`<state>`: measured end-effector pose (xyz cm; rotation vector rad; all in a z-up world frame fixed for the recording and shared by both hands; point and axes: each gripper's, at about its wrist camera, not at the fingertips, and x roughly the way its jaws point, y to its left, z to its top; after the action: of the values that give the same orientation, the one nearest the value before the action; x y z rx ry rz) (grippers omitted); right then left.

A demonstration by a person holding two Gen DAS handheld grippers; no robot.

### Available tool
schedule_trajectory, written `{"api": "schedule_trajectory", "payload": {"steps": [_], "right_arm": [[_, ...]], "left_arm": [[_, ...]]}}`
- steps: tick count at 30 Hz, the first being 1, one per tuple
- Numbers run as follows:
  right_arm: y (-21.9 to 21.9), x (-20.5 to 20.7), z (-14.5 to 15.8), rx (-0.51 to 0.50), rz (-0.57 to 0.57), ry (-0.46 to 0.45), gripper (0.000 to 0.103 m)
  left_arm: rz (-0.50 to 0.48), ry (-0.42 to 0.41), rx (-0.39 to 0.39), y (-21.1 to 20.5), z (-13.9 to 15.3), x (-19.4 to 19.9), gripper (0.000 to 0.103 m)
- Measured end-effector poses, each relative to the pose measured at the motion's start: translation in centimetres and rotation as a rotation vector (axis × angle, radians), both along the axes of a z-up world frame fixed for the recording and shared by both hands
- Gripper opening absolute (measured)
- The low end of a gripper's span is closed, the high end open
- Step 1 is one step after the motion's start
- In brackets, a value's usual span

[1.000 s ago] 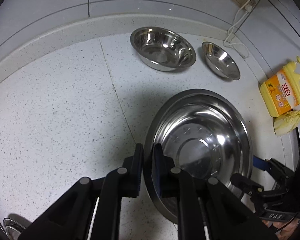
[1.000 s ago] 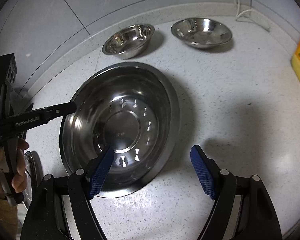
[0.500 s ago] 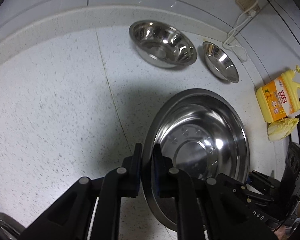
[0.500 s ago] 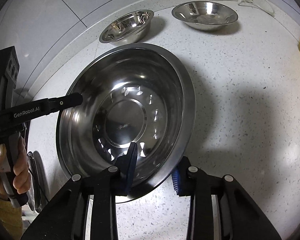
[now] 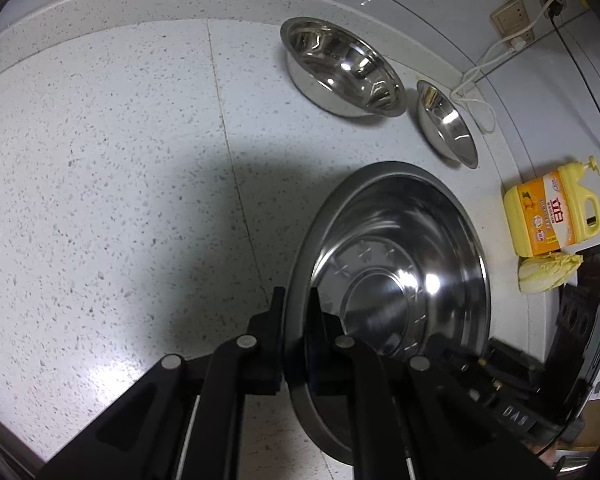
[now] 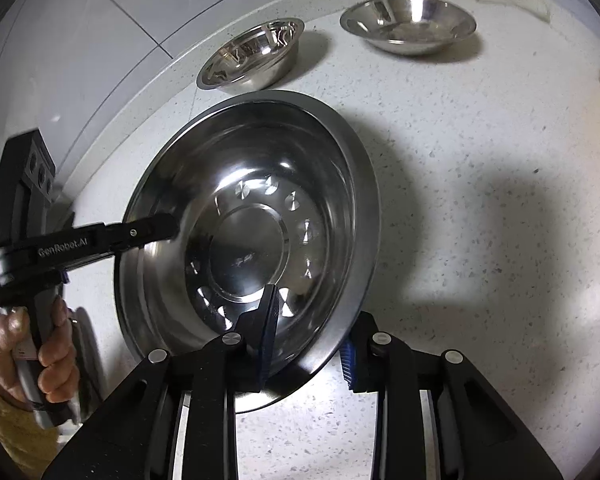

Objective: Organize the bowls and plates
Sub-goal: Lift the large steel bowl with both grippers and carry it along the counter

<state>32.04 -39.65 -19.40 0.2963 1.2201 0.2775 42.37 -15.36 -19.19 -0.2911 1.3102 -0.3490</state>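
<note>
Large stainless steel basin point(image 5: 400, 264) sits centre-right in the left wrist view and centre in the right wrist view, over the white speckled counter point(image 5: 100, 160); whether its base touches the counter cannot be told

Left gripper point(image 5: 296, 312): jaws pressed onto the basin's rim at its left edge, one finger outside the wall, one inside. In the right wrist view this gripper enters from the left of the frame, gripped by a hand point(image 6: 28, 352) with a yellow sleeve

Right gripper point(image 6: 308, 336): jaws have just been closing, and now pinch the basin's near rim at lower centre of the frame, one blue pad inside the bowl, the other under the rim outside

Two smaller steel bowls stand apart from the basin toward the backsplash: a deeper bowl point(image 5: 340, 68) at upper centre of the left view, a shallower bowl point(image 5: 448, 124) just to its right

Right edge of the left view: yellow detergent bottle point(image 5: 548, 216), with a piece of napa cabbage point(image 5: 548, 272) just below it. Wall socket point(image 5: 512, 20) with white cable at upper right
</note>
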Motion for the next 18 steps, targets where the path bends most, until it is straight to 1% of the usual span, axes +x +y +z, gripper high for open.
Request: {"api": "schedule_trajectory", "payload": {"steps": [8, 9, 10, 11, 14, 18], "right_arm": [[-1.1, 2.4, 1.0, -0.054, 0.024, -0.023, 0.025], [-1.1, 2.6, 1.1, -0.053, 0.034, -0.026, 0.023], [-1.0, 2.8, 1.2, -0.056, 0.045, -0.031, 0.015], [-1.0, 2.9, 1.3, -0.064, 0.051, -0.033, 0.013], [-1.1, 3.0, 1.4, -0.045, 0.057, -0.027, 0.012], [-1.4, 2.7, 1.8, -0.024, 0.055, -0.025, 0.012]], "left_arm": [[-0.023, -0.011, 0.014, 0.0, 0.1, 0.0, 0.007], [-0.024, -0.01, 0.017, 0.0, 0.1, 0.0, 0.007], [-0.024, -0.007, 0.014, 0.1, 0.1, 0.0, 0.007], [-0.022, -0.007, 0.009, 0.2, 0.1, 0.0, 0.007], [-0.016, -0.01, 0.0, 0.3, 0.4, -0.3, 0.007], [-0.002, -0.016, -0.012, 0.6, 1.5, -0.9, 0.007]]}}
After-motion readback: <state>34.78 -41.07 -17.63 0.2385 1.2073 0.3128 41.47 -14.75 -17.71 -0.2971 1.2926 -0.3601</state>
